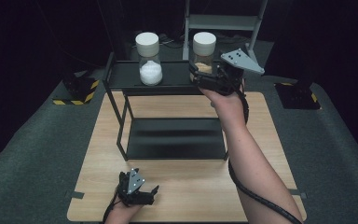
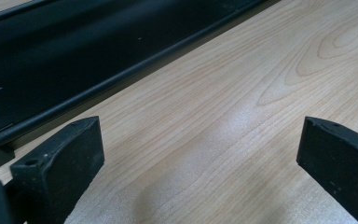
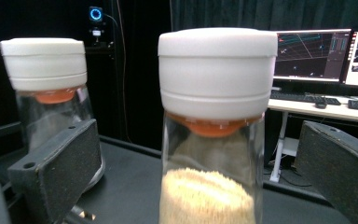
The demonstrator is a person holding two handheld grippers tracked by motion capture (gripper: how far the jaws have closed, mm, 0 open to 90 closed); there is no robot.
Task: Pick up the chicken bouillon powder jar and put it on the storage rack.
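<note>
Right claw [image 1: 205, 74] stands wide around the tan-filled jar [image 3: 212, 140] at the shelf's [image 1: 121, 77] right end, pads clear — back straight out, no nudge. Left claw [image 1: 140, 192] rests wide, empty, at the surface's [image 1: 186, 186] near edge.

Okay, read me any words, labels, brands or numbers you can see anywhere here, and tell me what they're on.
No readable text anywhere.
Jar of tan grains: white lid, clear glass, no label.
Jar of white powder: no label either.
Monitors: coloured graphics, any text too small and blurred to read.
Black shelf rack: no markings.
</note>
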